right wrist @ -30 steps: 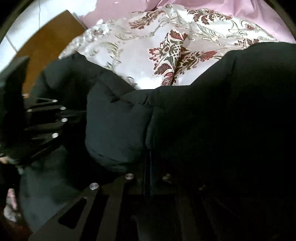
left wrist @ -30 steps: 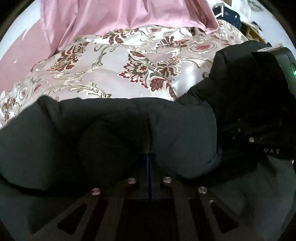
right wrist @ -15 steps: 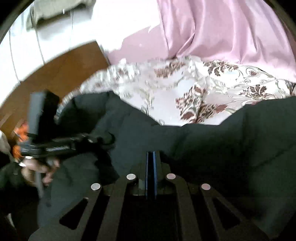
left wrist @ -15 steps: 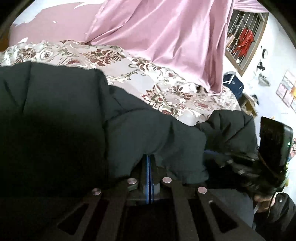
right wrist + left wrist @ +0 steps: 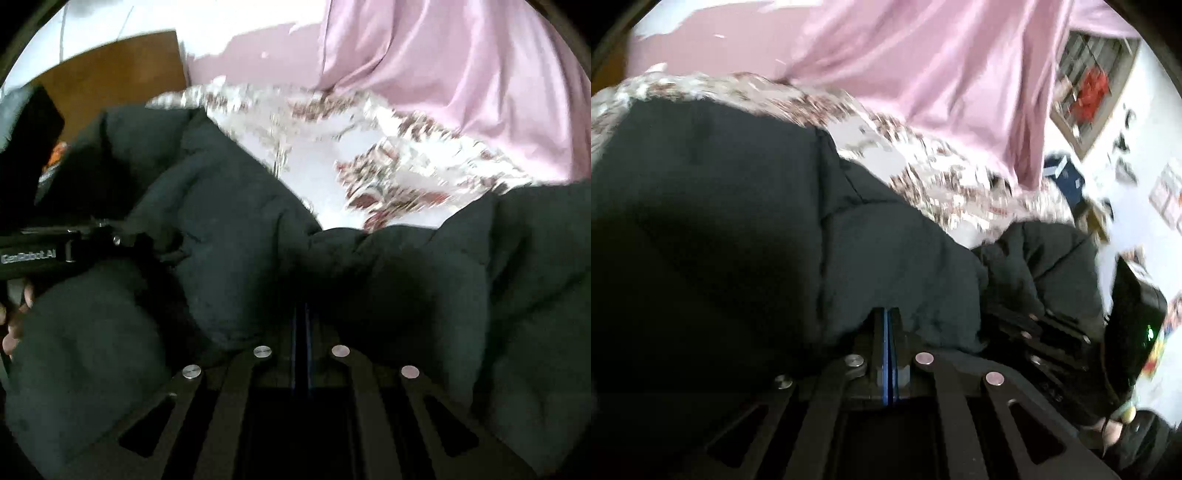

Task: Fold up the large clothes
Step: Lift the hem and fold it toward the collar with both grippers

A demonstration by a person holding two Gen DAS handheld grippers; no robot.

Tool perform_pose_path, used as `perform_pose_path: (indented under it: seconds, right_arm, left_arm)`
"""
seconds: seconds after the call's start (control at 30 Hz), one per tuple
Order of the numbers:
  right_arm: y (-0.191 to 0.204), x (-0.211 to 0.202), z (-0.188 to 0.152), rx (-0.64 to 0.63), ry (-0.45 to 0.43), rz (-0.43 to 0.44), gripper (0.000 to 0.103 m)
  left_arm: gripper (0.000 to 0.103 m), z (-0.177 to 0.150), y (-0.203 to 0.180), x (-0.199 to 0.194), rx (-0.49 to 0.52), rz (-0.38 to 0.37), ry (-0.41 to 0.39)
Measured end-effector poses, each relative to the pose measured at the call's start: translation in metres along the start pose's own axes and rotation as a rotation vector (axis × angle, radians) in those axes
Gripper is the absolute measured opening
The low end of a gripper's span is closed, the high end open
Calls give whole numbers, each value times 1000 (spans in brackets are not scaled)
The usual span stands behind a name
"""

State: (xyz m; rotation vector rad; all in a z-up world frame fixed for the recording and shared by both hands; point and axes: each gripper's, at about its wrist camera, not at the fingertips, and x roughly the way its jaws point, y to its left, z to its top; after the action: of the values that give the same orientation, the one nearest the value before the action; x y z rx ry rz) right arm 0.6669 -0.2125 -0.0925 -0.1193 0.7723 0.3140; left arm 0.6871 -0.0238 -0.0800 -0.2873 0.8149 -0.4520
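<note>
Both grippers have lifted and swung since a second ago, so more pink curtain [image 5: 923,74] and wall now show beyond the bed. Each is clenched on the black padded jacket [image 5: 738,221]: the left gripper [image 5: 888,325] pinches a puffy hem, the right gripper [image 5: 303,317] another edge just to its right. Between them the hem runs left to right, the bulk sagging onto the floral bedspread [image 5: 332,147] beyond. Folding likely means carrying this edge farther over.
</note>
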Motion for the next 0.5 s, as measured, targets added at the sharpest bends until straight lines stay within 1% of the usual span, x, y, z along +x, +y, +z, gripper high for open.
perform_pose_path:
  seconds: [0.03,0.07,0.1,0.17,0.2,0.23,0.27,0.3,0.33,0.37,0.4,0.43,0.5]
  right_arm:
    - [4,-13,-2,-14,-16,-23,3]
    - [8,-26,-2,-34,-33,-43,3]
    - [8,-35,-1,-50,-49,-57,3]
    - [14,-63,0,-63,-74,-73,4]
    - [15,-76,0,-61,-79,-70,5]
    - [16,-89,1,-54,-84,-71,11]
    - [16,-105,2,-40,-93,-66,18]
    - [15,-114,4,-28,-100,-60,40]
    - [16,-128,5,-13,-113,-55,64]
    - [18,-146,5,1,-146,-51,69]
    - [20,-159,5,3,-177,-50,69]
    - [23,-172,5,-2,-195,-63,69]
    - [28,-192,4,5,-208,-111,69]
  left_arm:
    - [2,-4,-2,-16,-11,44,-43]
    - [5,-7,-5,-29,-19,79,-71]
    - [8,-11,-7,-39,-22,92,-88]
    - [9,-18,-14,-60,-23,99,-109]
    - [15,-21,-19,-73,-16,117,-112]
    - [27,-23,-24,-84,-8,131,-113]
    - [36,-24,-29,-96,1,135,-116]
    - [60,-25,-32,-106,3,133,-128]
    - [77,-27,-38,-126,-1,129,-170]
    - [82,-29,-42,-138,-4,129,-200]
    - [85,-29,-47,-155,-9,132,-236]
    - [86,-29,-52,-170,-13,134,-254]
    - [86,-27,-62,-195,-8,147,-263]
